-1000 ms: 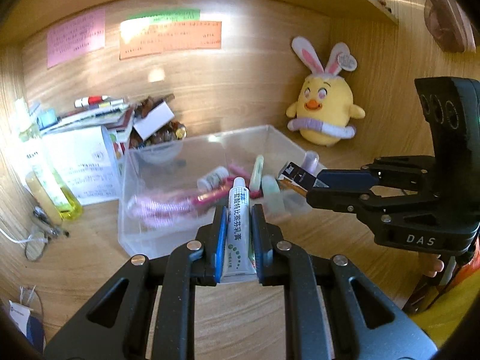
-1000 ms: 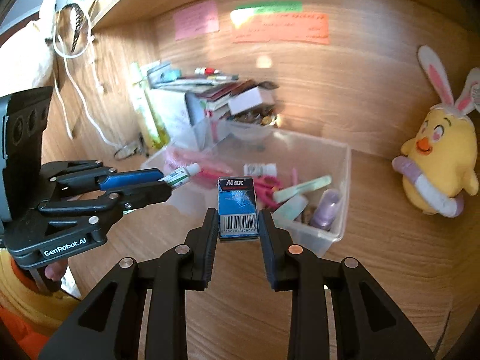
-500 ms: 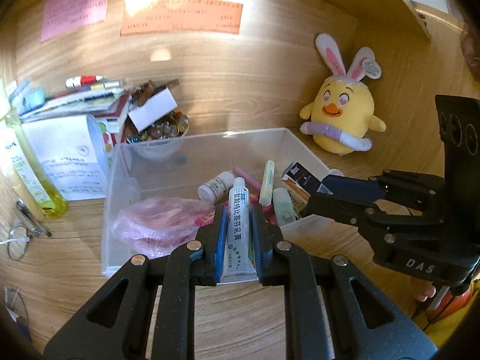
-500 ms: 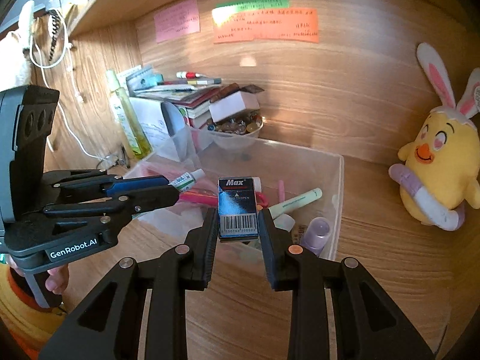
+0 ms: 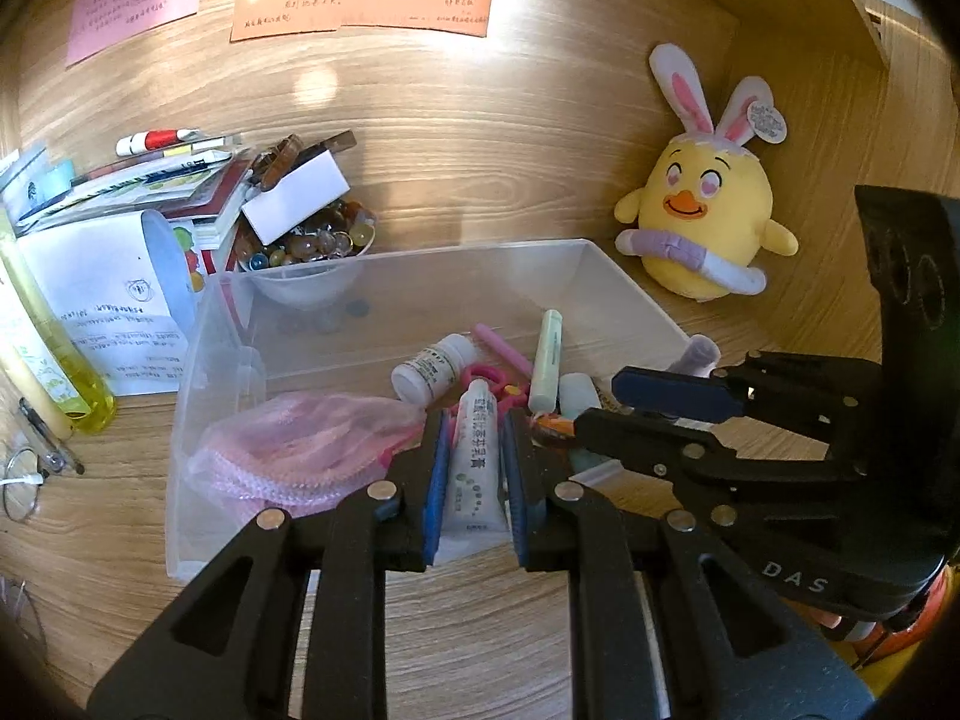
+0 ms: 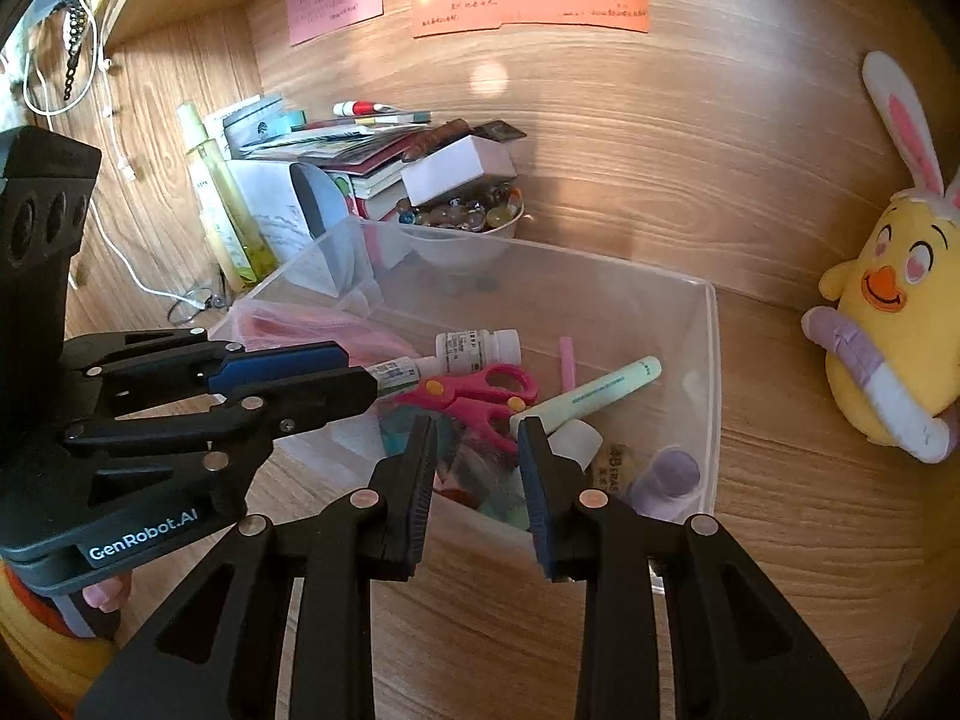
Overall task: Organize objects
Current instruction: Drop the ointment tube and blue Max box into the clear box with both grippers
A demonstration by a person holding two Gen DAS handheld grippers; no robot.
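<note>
A clear plastic bin stands on the wooden desk and holds a white pill bottle, pink scissors, a green highlighter, a pink mesh bag and other small items. My left gripper is shut on a white tube of ointment over the bin's near edge; it also shows in the right wrist view. My right gripper is open and empty over the bin; it shows in the left wrist view. The blue staple box is not between its fingers.
A yellow plush chick with bunny ears sits at the right. A bowl of glass beads, stacked books and papers, a yellow-green bottle and glasses crowd the left. Sticky notes hang on the back wall.
My right gripper has opened and the blue staple box it held has left its fingers. Both grippers have moved forward over the bin. The left still holds the tube.
</note>
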